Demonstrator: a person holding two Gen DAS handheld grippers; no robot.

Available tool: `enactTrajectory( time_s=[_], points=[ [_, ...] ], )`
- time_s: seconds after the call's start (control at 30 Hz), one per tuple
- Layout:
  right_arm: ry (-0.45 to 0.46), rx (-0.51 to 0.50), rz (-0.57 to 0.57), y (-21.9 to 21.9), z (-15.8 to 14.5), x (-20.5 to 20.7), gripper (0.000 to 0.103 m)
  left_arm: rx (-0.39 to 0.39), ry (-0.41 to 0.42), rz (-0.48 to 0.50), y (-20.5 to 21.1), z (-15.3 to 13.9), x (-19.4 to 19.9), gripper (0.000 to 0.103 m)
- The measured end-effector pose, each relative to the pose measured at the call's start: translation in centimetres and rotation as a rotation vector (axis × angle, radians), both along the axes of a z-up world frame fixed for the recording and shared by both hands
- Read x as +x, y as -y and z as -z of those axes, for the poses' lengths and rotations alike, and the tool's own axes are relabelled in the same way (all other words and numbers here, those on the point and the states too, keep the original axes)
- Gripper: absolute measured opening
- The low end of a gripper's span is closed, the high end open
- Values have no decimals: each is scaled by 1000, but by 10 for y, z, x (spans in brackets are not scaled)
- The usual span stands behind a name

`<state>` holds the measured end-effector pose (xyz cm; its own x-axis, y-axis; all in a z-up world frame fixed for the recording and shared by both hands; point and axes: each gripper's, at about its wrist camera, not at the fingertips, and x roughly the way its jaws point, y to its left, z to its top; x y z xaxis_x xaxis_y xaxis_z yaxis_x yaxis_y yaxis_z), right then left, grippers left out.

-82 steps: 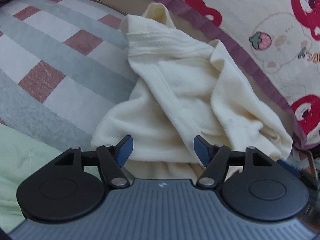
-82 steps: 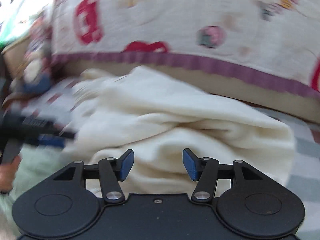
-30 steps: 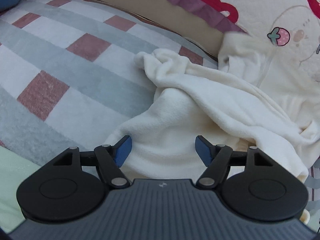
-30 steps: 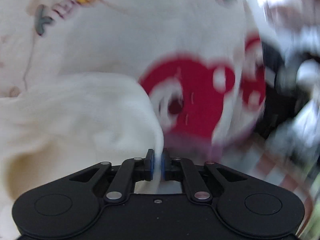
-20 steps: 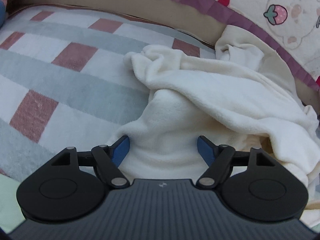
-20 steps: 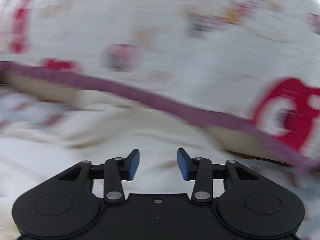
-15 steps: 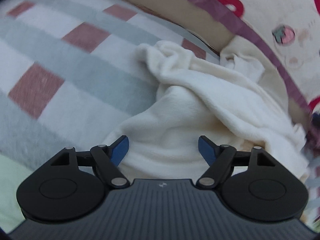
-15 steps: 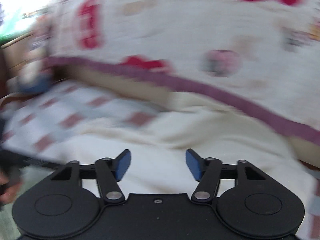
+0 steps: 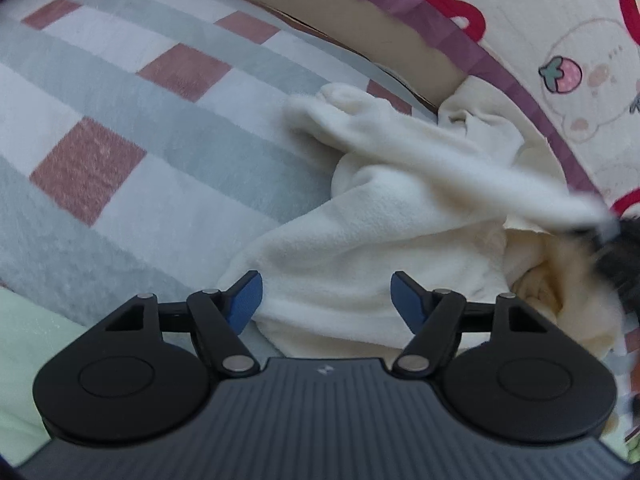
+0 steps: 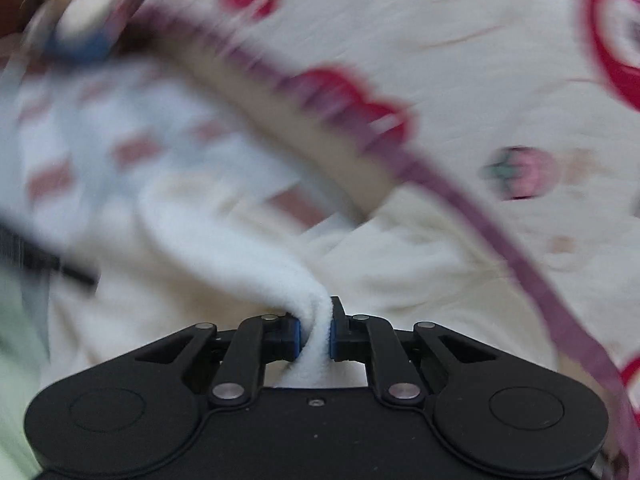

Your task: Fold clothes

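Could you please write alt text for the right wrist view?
The right gripper is shut on a fold of the cream fleece garment, which trails away over a checked blanket. Behind, blurred by motion, lies a cartoon-print quilt.

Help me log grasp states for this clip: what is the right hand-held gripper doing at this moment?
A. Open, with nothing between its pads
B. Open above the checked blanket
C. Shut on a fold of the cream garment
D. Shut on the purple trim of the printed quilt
C: in the right wrist view the right hand-held gripper has its blue pads pressed against a pinched fold of the cream garment, which runs out between them.
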<state>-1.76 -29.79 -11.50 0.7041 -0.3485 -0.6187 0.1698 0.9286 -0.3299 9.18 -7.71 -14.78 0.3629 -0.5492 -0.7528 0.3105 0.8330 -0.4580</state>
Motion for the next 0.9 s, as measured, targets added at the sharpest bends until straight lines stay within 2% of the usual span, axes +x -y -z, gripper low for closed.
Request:
enactTrajectory(
  time_s=[0.07,0.13,0.2,0.3,0.4,0.57,0.67,0.77,0.8,0.87,0.9],
  points=[
    [107,7,94,19,-32,-26,12,6,7,2,-1,-2,0,70],
    [196,-52,212,40,-62,-58,12,12,15,5,-2,-4,0,70],
    [277,-124,367,67,-89,-100,12,15,20,6,-3,-6,-1,70],
    [385,-193,663,119,-120,-183,12,-56,-37,-41,-16,-4,5,70],
    [393,-197,909,164,-120,-261,11,-127,-94,-102,-28,-2,11,70],
    [287,-179,1171,222,-60,-351,10,-15,-29,-30,-7,-2,-1,70],
    [264,-53,1256,240,-21,-381,11,62,18,13,4,-2,-8,71],
    [290,75,1247,238,2,-390,12,99,29,13,5,-2,-10,73],
    [296,109,1224,234,6,-389,20,107,30,10,5,-1,-11,73],
    [306,194,1127,221,10,-378,24,119,30,2,5,-1,-12,73],
    [311,238,1075,214,11,-372,32,124,34,-2,6,-1,-12,74]
  ],
)
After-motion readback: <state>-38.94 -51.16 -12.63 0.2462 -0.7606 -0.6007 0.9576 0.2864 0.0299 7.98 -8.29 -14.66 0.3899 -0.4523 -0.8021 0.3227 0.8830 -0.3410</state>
